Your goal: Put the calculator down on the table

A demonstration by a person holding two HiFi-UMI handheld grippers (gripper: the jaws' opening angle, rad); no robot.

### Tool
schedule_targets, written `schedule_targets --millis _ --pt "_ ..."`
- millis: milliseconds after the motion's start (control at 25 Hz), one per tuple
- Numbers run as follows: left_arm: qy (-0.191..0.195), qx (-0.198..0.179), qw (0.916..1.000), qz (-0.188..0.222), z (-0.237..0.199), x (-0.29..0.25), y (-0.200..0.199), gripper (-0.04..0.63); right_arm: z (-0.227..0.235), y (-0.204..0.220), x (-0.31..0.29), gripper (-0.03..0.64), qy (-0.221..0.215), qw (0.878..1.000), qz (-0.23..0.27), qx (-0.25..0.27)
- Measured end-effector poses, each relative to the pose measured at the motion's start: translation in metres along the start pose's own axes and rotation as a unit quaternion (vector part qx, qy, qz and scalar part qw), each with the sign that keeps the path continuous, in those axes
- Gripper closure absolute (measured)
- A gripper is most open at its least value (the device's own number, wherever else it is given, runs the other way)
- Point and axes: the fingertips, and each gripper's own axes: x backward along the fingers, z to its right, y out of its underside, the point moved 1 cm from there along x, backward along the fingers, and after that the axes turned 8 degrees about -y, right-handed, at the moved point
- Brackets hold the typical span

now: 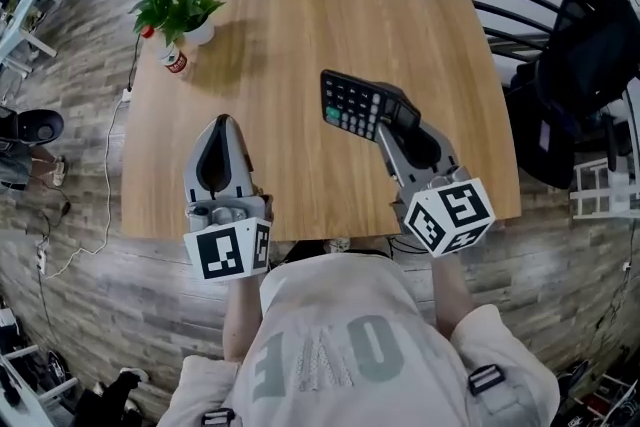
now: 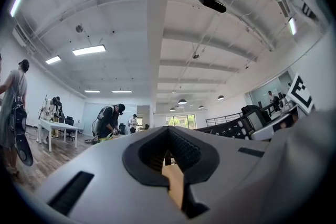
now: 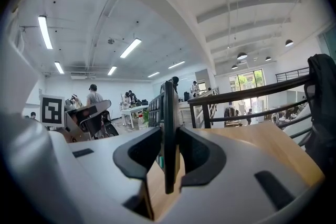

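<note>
Wooden table [image 1: 300, 55] sat below; right gripper [image 1: 388, 118] clamped calculator [image 1: 350, 103] edgewise, left gripper [image 1: 222, 130] pinched shut, empty. Releasing while tilted risked it toppling.

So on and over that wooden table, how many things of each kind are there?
Calculator: 1
Plant: 1
Red-and-white container: 1
Hand-held gripper: 2 (left hand-held gripper, right hand-held gripper)
Total: 5
</note>
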Motion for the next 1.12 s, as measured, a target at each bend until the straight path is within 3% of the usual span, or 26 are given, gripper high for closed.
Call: schedule_targets --millis 320,480,600,720,840,960,1120 --pt "0.002 0.001 1.0 -0.007 -0.007 -0.02 0.009 0.586 0.015 -0.006 -0.024 0.5 -0.011 0.999 -0.025 0.021" --pt "0.004 -0.001 0.9999 -0.014 -0.006 -0.019 0.017 0.587 0.018 0.0 -0.045 0.5 -0.076 0.99 -0.096 0.065" --pt "-0.002 -0.012 0.9996 -0.025 -0.014 -0.016 0.023 0.587 0.013 0.008 -0.074 0.5 -0.154 0.968 -0.167 0.109" --pt "-0.014 -0.002 0.9991 -0.041 -0.015 -0.012 0.034 0.586 0.014 0.016 -0.096 0.5 -0.239 0.926 -0.254 0.147" --pt "-0.018 0.005 0.9985 -0.051 -0.018 -0.011 0.046 0.587 0.01 0.031 -0.118 0.5 -0.317 0.866 -0.339 0.185" --pt "-0.022 0.005 0.9979 -0.062 -0.023 -0.011 0.058 0.586 0.0 0.06 -0.136 0.5 -0.384 0.792 -0.425 0.21" --pt "-0.034 0.012 0.9955 -0.088 -0.029 -0.008 0.076 0.587 -0.013 0.116 -0.143 0.5 -0.454 0.681 -0.541 0.193"
